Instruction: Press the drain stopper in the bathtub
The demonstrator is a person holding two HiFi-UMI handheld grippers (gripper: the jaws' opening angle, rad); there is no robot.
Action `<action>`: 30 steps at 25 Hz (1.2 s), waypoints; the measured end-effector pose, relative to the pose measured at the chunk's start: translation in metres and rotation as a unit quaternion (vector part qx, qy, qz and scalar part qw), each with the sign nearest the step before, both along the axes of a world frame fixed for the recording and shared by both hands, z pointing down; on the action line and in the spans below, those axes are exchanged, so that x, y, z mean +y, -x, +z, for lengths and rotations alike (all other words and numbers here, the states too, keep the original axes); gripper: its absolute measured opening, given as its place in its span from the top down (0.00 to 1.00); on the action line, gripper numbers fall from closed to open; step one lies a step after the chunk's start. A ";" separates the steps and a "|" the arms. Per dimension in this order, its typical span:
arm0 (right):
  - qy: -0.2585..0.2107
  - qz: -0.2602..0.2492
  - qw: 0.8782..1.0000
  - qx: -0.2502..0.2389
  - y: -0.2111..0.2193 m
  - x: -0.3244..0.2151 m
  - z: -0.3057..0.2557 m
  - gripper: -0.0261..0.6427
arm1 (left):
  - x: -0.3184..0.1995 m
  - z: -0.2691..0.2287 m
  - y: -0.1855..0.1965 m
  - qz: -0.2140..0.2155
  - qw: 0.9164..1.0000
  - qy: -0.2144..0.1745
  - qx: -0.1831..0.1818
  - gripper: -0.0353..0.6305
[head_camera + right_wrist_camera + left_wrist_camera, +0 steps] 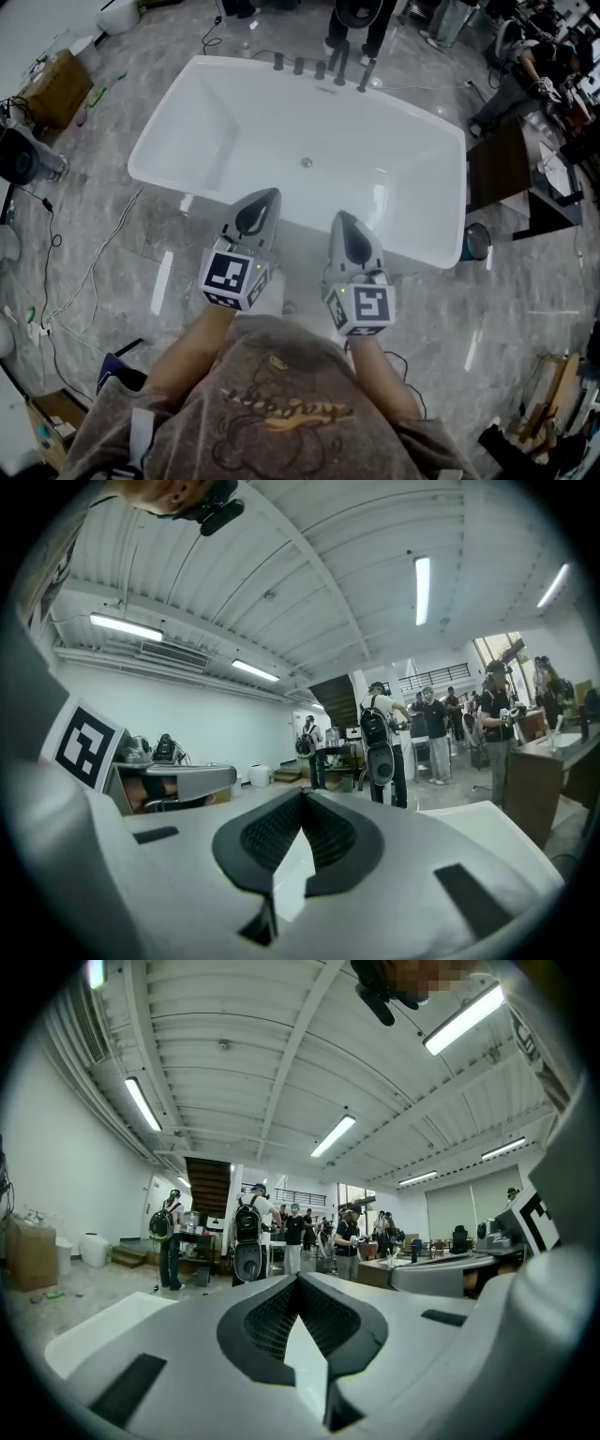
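Note:
The white bathtub (206, 122) lies on the grey floor ahead of me in the head view. Its small round metal drain stopper (306, 162) sits in the middle of the tub floor. My left gripper (263, 198) and right gripper (341, 220) are held side by side over the tub's near rim, well short of the stopper. Both gripper views look level across the room, not down at the tub. In them the left gripper (298, 1278) and the right gripper (302, 793) have their jaws closed tip to tip, with nothing held.
Dark faucet fittings (323, 67) stand on the tub's far rim, with a person (361, 23) just behind. A cardboard box (56, 89) and cables (84, 272) lie left. A dark table (511, 178) and a blue bin (475, 241) stand right. People with backpacks (248, 1232) stand farther off.

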State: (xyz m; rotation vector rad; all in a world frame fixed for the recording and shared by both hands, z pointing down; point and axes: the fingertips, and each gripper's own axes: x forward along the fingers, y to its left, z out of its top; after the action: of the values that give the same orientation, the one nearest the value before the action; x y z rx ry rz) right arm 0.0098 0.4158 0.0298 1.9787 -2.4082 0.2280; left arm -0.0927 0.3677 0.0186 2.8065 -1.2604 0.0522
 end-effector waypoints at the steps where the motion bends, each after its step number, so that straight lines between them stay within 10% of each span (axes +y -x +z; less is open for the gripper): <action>1: 0.000 0.001 1.000 -0.001 -0.001 -0.004 0.001 0.96 | -0.004 0.001 -0.002 0.001 1.000 -0.001 0.000 0.94; 30: -0.021 0.012 1.000 -0.010 -0.035 -0.289 -0.004 0.96 | -0.287 -0.003 -0.059 0.054 0.998 -0.019 0.003 0.94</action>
State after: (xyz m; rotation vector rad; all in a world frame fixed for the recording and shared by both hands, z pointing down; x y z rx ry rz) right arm 0.0444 0.1264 0.0262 2.0329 -2.4235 0.2013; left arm -0.0337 0.0806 0.0151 2.9040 -1.1190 0.0258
